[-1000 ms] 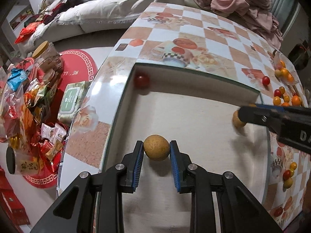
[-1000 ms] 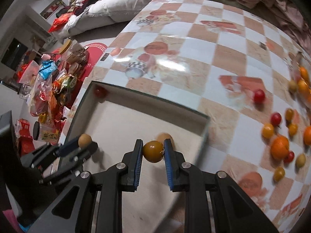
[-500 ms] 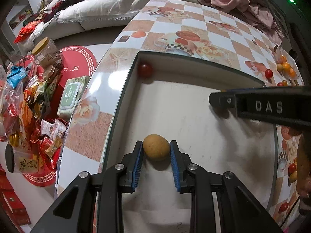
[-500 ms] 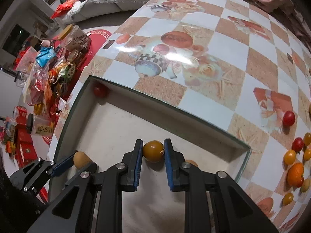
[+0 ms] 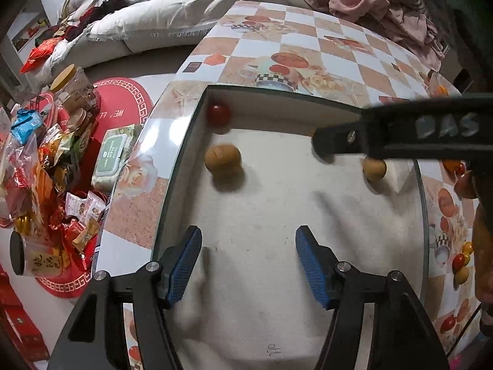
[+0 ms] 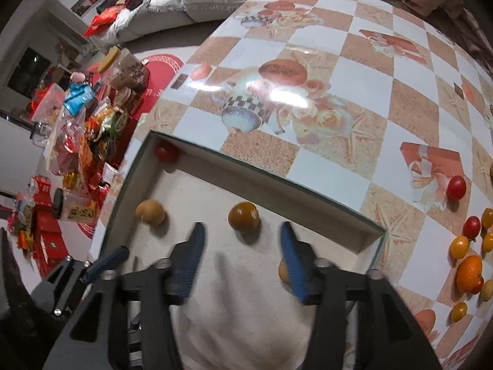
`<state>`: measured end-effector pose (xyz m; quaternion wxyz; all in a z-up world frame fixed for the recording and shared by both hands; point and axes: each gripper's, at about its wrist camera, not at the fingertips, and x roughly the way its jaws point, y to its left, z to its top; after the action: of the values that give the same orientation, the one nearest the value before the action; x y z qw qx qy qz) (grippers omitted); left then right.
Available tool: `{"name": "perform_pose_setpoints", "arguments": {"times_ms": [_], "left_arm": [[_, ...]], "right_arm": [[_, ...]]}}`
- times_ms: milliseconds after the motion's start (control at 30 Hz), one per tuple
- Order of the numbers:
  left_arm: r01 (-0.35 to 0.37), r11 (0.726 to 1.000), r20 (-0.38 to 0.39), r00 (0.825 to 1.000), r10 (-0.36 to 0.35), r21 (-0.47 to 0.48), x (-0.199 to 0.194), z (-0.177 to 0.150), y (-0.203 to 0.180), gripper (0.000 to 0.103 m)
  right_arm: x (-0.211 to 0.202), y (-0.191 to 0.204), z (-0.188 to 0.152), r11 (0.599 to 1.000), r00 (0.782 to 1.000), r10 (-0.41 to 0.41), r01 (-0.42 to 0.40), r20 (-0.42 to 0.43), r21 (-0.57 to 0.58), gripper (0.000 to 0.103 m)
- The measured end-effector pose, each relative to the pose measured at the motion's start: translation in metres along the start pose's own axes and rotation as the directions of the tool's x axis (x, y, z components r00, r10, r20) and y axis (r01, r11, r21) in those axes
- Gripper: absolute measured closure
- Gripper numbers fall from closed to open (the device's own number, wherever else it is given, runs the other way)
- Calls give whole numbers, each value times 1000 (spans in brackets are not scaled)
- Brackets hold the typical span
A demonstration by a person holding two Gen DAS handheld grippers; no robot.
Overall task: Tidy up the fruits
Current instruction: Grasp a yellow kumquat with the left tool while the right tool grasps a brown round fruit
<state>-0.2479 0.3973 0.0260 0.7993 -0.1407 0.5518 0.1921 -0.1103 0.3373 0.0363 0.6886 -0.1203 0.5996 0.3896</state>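
A white tray (image 5: 277,203) lies on the checkered table. In it are a red tomato (image 5: 218,114) in the far left corner, a tan round fruit (image 5: 222,158) near the left wall, and a second tan fruit (image 5: 374,168) at the right. My left gripper (image 5: 248,259) is open and empty, well behind the tan fruit. In the right wrist view, my right gripper (image 6: 242,248) is open, and a dark orange tomato (image 6: 243,216) lies on the tray (image 6: 246,293) just ahead of it. The tan fruit (image 6: 150,211) and red tomato (image 6: 165,152) show there too.
Several small tomatoes and an orange (image 6: 469,273) lie on the table (image 6: 308,71) right of the tray. Snack packets and jars (image 5: 46,160) crowd the floor at the left. A sofa with cushions (image 5: 172,18) and pink clothes (image 5: 369,3) stand beyond the table.
Both grippers have opened and let go of their fruit. The tan fruit now lies in the tray ahead of the left gripper, the dark orange tomato ahead of the right.
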Motion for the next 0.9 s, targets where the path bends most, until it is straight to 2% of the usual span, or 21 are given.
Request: {"name": "perform_pose_setpoints", "arguments": {"times_ms": [167, 333, 600, 900], "left_arm": [[-9, 1000, -13, 1000, 9, 18, -3, 3, -7, 38], [1, 999, -5, 1000, 0, 42, -11, 12, -24, 38], [41, 991, 21, 999, -44, 130, -25, 31, -77, 38], [111, 965, 27, 992, -120, 238, -36, 48, -150, 38]], "right_arm": [[-23, -2, -1, 1000, 998, 13, -14, 57, 24, 27], [-45, -17, -11, 998, 996, -5, 0, 91, 57, 26], [-80, -79, -47, 981, 991, -67, 45, 113, 187, 26], [-108, -156, -104, 937, 984, -155, 118, 88, 327, 26]]}}
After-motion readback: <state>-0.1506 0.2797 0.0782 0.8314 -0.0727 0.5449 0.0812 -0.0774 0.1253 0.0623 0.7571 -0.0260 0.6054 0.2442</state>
